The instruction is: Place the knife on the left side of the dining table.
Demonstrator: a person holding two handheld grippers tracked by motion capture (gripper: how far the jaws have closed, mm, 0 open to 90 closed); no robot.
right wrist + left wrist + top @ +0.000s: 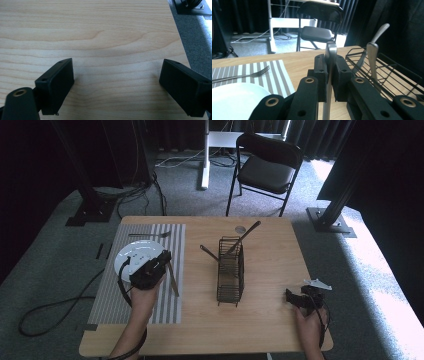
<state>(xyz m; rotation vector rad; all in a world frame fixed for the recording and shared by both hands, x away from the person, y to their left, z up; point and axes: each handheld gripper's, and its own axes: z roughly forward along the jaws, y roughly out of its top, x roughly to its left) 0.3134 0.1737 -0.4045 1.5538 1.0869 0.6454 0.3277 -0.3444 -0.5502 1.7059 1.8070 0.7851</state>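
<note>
Slim silver knife [330, 53] clenched upright in left claw [329, 72], right claw [116, 82] released

Left tongs [329, 77]: matte black, brass-ringed screw holes, black cable. Right tongs [117, 87]: black blocky pads, grey 3-cornered plate on top. Forearms bare.

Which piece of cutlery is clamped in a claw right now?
The knife beside the plate, pinched in the left claw. The fork lies free on the placemat; two others stand in the wire caddy.

Dim, dark-curtained room; daylight glares on the floor [385, 270] at right, pictures slightly soft.
</note>
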